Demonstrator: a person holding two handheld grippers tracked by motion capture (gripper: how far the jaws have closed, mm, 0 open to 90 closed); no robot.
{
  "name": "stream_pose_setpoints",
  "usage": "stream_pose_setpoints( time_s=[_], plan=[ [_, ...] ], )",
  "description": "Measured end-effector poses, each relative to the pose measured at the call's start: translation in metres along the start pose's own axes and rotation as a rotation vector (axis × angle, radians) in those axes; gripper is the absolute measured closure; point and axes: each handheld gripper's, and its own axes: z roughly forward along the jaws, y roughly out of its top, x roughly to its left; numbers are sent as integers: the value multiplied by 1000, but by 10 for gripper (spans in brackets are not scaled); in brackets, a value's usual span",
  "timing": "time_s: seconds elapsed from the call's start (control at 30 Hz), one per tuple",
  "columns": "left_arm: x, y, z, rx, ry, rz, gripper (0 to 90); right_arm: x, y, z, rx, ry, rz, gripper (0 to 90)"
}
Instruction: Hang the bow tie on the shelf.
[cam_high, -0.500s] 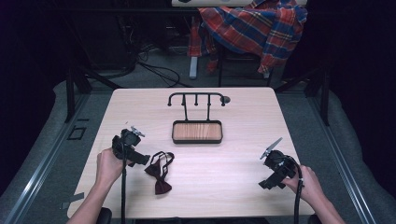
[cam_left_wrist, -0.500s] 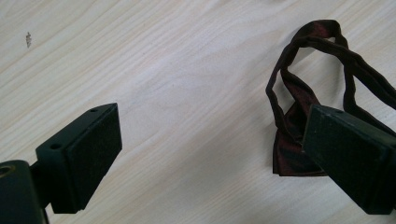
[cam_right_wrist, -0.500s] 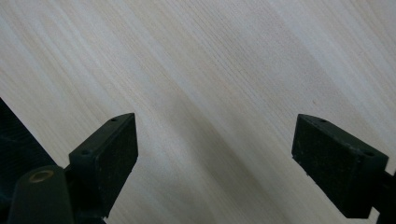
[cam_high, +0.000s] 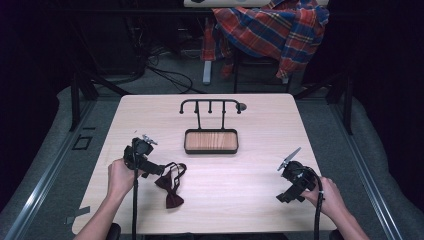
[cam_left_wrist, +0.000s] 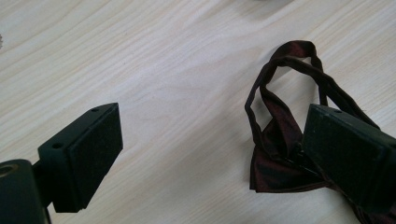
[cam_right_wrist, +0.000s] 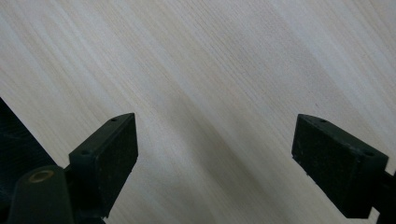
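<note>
We take the wooden tray (cam_high: 211, 141) with its black hook rack (cam_high: 210, 106) as our landmark, near the middle of the pale table (cam_high: 260, 125). Nearer the person than the tray and off to its left lies a dark red bow tie (cam_high: 169, 184), its strap looped toward the tray. Our left gripper (cam_high: 159, 170) sits just left of the bow tie, jaws spread wide; in the left gripper view one jaw overlaps the bow tie (cam_left_wrist: 275, 140) while the other stands over bare wood. Our right gripper (cam_high: 290, 196) hovers well to the tray's right and nearer the person, jaws wide apart over bare table (cam_right_wrist: 210, 70). Beyond the tray, past the table's far edge, a plaid shirt (cam_high: 270, 30) hangs.
</note>
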Motion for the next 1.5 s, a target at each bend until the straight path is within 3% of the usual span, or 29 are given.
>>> stream_pose_setpoints(
  time_s=[0.3,0.47,0.73,0.83,0.97,1.27,1.5],
  plan=[
    [-1,4,3,-5,-12,-15,55,0,1,1,3,3,-3,141],
    [-4,8,7,0,-13,-2,55,1,1,0,-3,2,-4,141],
    [-7,13,15,-2,-41,-12,52,0,1,0,-3,2,-3,141],
    [-8,15,18,-8,-54,-9,136,0,1,0,-4,1,-2,141],
    [-13,17,24,9,-60,11,147,1,1,0,-4,0,-1,141],
    [-17,19,33,34,-65,39,358,1,2,0,2,3,-6,141],
    [-22,21,40,68,-75,61,459,0,2,1,5,0,-5,141]
  ],
)
